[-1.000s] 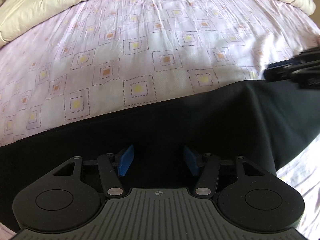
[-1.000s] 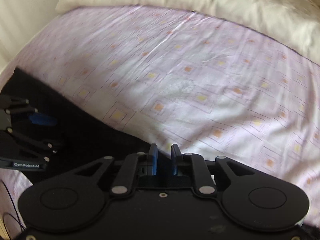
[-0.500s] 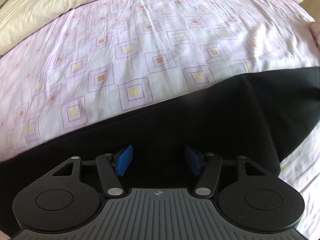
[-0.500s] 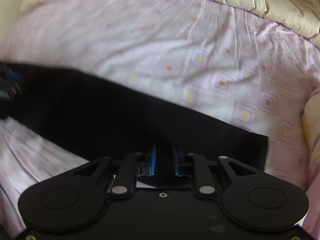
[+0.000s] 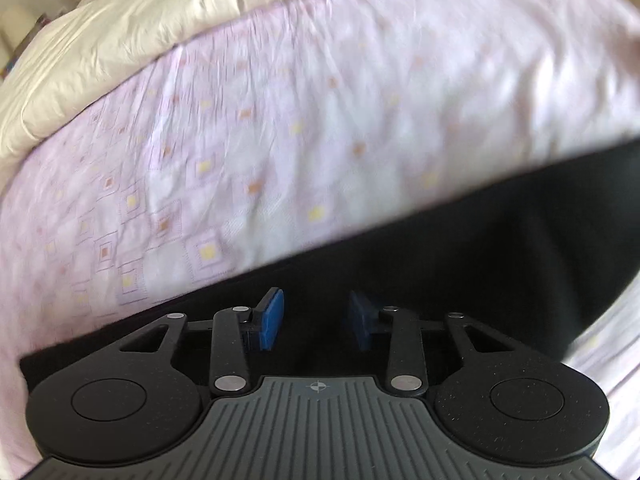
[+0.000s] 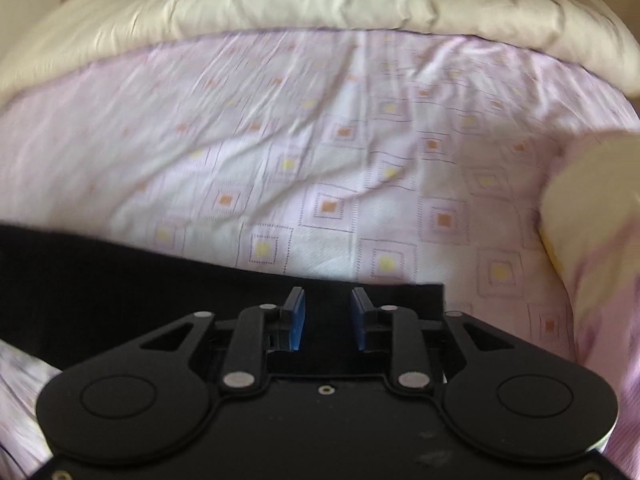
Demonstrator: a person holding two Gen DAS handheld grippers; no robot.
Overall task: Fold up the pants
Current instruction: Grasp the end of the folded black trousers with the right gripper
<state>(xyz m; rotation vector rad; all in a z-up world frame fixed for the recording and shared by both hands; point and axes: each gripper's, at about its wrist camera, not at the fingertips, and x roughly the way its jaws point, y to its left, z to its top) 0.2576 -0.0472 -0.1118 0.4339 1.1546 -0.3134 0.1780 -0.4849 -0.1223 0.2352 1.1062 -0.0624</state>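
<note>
- Black pants (image 5: 460, 264) lie flat as a dark band across the pink patterned bedsheet (image 5: 280, 140), running from lower left up to the right edge in the left wrist view; the right end is cut off by the frame.
- Left gripper (image 5: 316, 320): blue pads spread wide apart, nothing between them, over the black cloth; contact with the fabric can't be judged.
- Right gripper (image 6: 328, 320): pads apart with a clear gap, black fabric visible behind and below them; whether any cloth sits between them is hard to tell, dark on dark.
- Right wrist view: pants (image 6: 120, 280) end in a squared corner just right of the gripper; the left part runs out of frame.
- Bedsheet (image 6: 320, 140) is wrinkled, pattern smeared by motion blur in both views.
- Cream duvet (image 6: 280, 4) bunched along the far side of the bed; also at upper left in the left view (image 5: 120, 40).
- Pale rounded shape at right edge (image 6: 592, 188), blurred, unidentifiable.
</note>
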